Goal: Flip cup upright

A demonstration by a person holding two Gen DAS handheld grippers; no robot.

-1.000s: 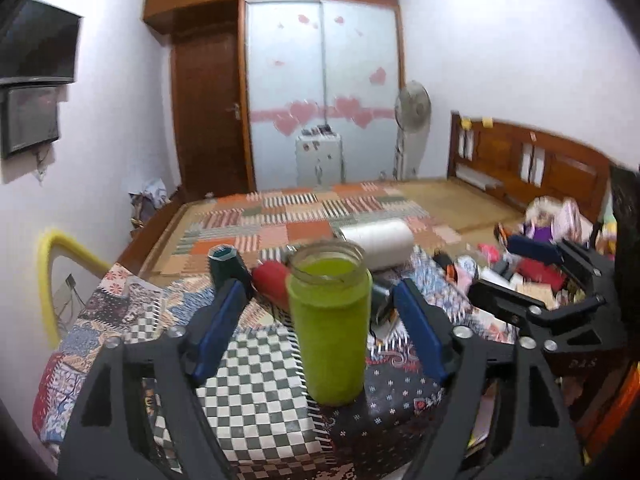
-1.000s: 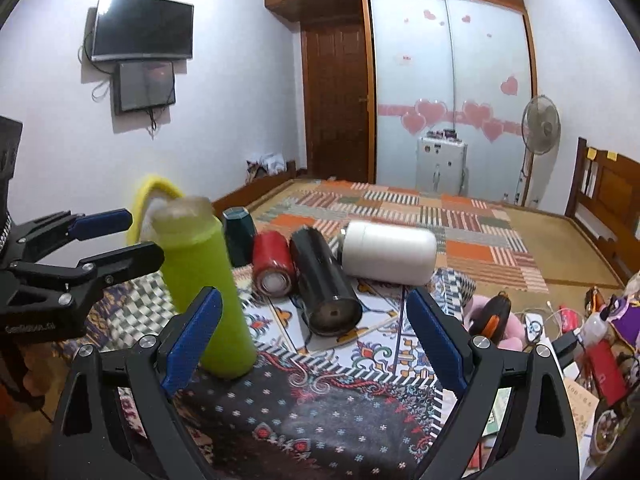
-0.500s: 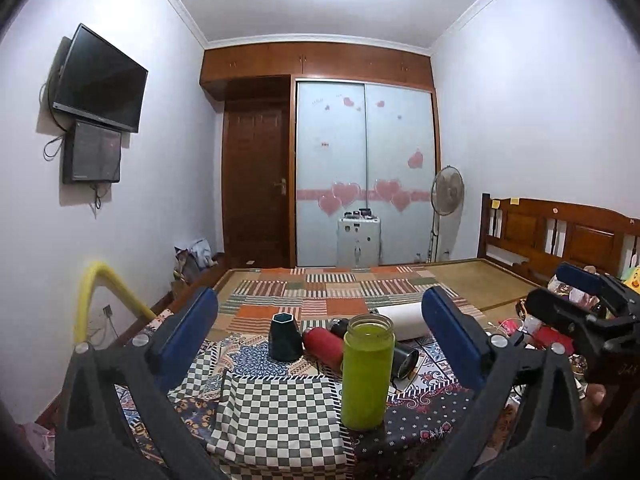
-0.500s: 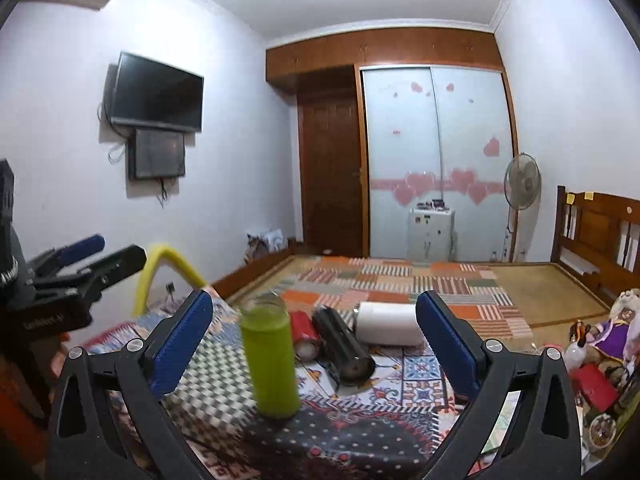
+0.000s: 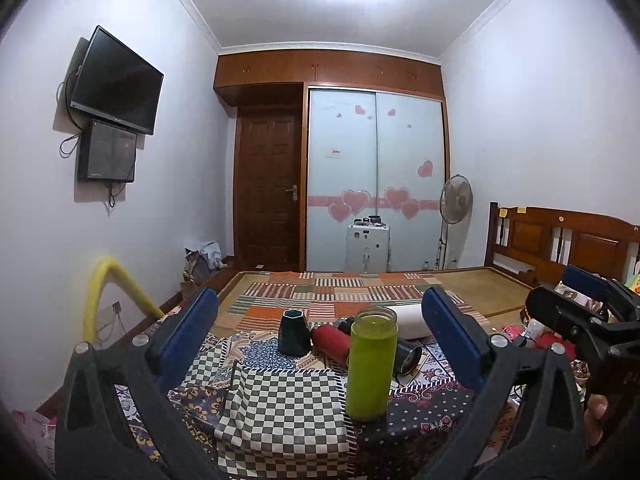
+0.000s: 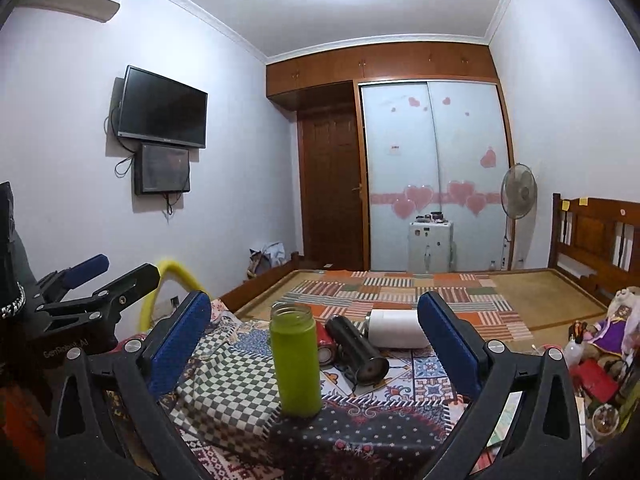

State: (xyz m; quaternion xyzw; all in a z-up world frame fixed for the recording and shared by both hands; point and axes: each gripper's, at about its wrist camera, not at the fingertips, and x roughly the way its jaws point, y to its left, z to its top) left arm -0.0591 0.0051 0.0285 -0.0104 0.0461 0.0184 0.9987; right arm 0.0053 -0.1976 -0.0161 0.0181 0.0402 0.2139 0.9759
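A lime green cup (image 5: 371, 364) stands upright, mouth up, on the patterned cloth; it also shows in the right wrist view (image 6: 296, 360). My left gripper (image 5: 320, 344) is open and empty, pulled back from the cup. My right gripper (image 6: 314, 344) is open and empty, also back from it. Behind the green cup lie a red cup (image 5: 330, 340), a black cup (image 6: 356, 350) and a white cup (image 6: 396, 328) on their sides. A dark teal cup (image 5: 294, 332) stands mouth down.
A checkered cloth (image 5: 280, 408) covers the near table edge. A yellow hoop (image 5: 108, 300) stands at the left. Toys and clutter (image 6: 600, 344) sit at the right. The bed mat (image 5: 340, 292) stretches behind.
Both grippers have pulled back and up from the green cup, which now looks smaller and stands free. The cup has not moved.
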